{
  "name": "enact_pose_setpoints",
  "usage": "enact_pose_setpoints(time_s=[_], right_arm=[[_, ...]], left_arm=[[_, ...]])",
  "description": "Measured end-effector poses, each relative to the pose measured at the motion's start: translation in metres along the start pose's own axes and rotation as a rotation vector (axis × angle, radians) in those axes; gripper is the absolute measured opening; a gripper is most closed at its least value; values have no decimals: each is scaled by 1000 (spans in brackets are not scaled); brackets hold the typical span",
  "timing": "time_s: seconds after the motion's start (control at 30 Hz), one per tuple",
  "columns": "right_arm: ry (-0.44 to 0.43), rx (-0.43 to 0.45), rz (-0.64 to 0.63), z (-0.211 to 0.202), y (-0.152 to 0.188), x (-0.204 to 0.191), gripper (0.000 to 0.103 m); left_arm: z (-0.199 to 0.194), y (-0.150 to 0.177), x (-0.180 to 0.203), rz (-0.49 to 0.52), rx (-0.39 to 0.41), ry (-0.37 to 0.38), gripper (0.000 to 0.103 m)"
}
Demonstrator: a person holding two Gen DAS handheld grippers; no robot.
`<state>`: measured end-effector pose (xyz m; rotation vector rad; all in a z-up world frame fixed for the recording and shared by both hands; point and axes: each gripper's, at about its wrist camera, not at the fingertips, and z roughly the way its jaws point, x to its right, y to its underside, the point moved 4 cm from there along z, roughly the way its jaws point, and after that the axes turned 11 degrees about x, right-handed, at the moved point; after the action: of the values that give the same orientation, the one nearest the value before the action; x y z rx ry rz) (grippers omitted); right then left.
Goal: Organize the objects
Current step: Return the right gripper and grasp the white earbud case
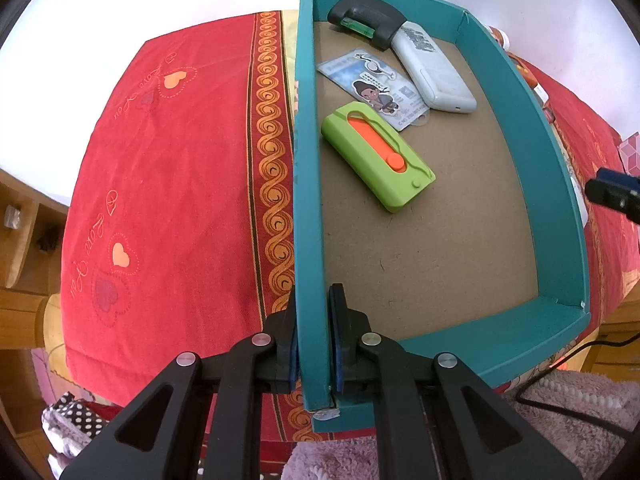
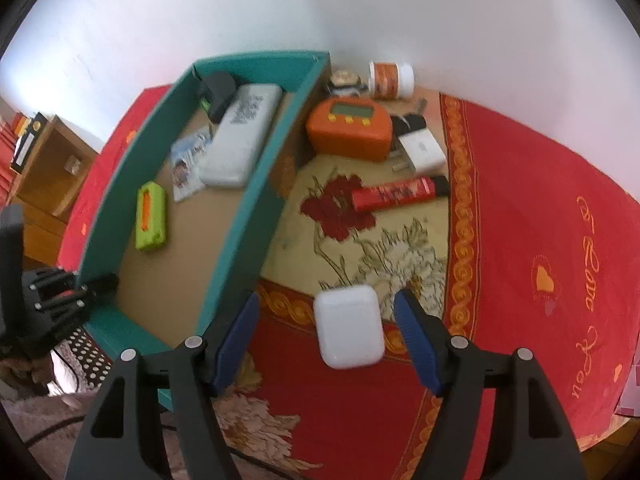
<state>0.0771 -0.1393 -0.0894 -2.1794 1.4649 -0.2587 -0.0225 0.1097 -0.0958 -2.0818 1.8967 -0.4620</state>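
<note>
Inside the teal box, nearest to farthest, a green-and-orange slider case, a printed card, a white power bank and a black clip-like item have already been placed. Outside the box, on the cloth-covered desk, a white earbud case lies nearest; farther off, a red tube, a white charger, an orange timer and a white jar remain to be sorted. The task is judged roughly half done.

The left tongs are clenched on the near wall of the box. The right tongs are spread wide, the earbud case lying between the pads untouched.
</note>
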Motion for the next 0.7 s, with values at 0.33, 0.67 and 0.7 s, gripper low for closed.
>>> enact_pose_setpoints(time_s=[0.33, 0.67, 0.7], right_arm=[[12, -48, 7, 15, 18, 8, 74], [-10, -99, 15, 28, 30, 4, 72], [-7, -107, 9, 30, 31, 3, 71]], left_arm=[[0, -1, 0, 0, 0, 0, 12], [0, 0, 0, -1, 0, -1, 12], [0, 0, 0, -1, 0, -1, 12]])
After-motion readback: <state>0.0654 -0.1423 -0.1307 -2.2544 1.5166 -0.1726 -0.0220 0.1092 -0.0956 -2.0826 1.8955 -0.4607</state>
